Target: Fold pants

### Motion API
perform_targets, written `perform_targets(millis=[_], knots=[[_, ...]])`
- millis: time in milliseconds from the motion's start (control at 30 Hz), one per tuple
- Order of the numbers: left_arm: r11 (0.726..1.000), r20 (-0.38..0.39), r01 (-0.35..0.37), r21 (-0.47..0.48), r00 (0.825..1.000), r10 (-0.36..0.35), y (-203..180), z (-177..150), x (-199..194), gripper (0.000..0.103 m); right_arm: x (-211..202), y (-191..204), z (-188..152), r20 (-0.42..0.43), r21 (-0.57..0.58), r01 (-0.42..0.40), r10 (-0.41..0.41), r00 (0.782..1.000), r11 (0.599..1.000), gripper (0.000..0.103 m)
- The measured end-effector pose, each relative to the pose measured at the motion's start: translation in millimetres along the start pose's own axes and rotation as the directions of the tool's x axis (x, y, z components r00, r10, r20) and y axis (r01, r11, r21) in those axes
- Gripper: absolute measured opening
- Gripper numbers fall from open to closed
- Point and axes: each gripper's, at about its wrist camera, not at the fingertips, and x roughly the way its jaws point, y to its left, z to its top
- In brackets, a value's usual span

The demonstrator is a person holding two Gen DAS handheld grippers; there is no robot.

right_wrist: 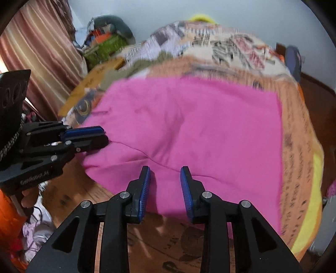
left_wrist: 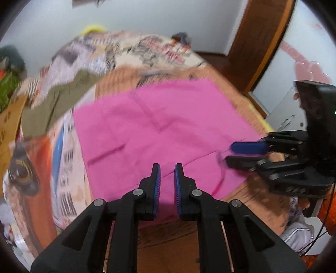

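- The room has a pale wall (left_wrist: 147, 19), a brown wood door frame (left_wrist: 262, 42) and a striped curtain (right_wrist: 31, 52).
- A bed (right_wrist: 298, 126) fills the middle. Its cover is orange-tan with dark marks, and a yellow edge shows on one side.
- The pink pants (left_wrist: 159, 130) lie spread flat on the bed. They reach close to the near edge of the bed.
- A fold line runs across the pants near the front.
- On the far side of the pants lies a patterned blanket (left_wrist: 130, 52). An olive-green cloth (left_wrist: 54, 100) lies beside the pants' far corner.
- A heap of clothes (right_wrist: 105, 40) sits in the corner by the curtain.
- The left tongs (left_wrist: 167, 178) hang over the near edge of the pants. A small gap shows between the blue pads, and nothing is in it.
- The right tongs (right_wrist: 166, 180) also hang over the near edge. They stand a bit wider apart and hold nothing.
- The two tongs are at the two near corners of the pants, well apart.
- Bare bed cover shows along the right edge of the pants.
- The pictures are blurry.
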Motion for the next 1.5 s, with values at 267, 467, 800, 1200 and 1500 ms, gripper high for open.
perform_targets(millis=[267,467,800,1200,1500], knots=[[0.997,0.032,0.045,-0.061,0.999,-0.043,21.4,-21.8,-18.6,0.012,-18.4,-39.8,-22.2,0.012,0.074,0.032,-0.033,0.999,0.997,0.029],[0.994,0.048,0.022,-0.102,0.999,-0.018,33.4,-36.6,-24.9,0.012,-29.8,-71.1,-42.3,0.002,0.155,0.109,-0.111,0.994,0.982,0.033],[0.986,0.073,-0.008,-0.166,0.997,0.02,48.9,-18.3,-44.0,0.012,-47.3,-91.5,-41.2,-0.002,0.222,0.164,-0.168,0.986,0.961,0.036],[0.969,0.092,-0.106,-0.225,0.987,0.129,102.6,57.1,-19.0,0.033,-49.5,-108.5,18.2,0.102,0.217,0.189,-0.215,0.971,0.958,0.038],[0.958,0.031,-0.087,-0.273,0.995,0.099,128.6,71.7,34.2,0.061,-12.6,-134.8,54.9,0.075,0.184,0.24,-0.257,0.963,0.953,0.038]])
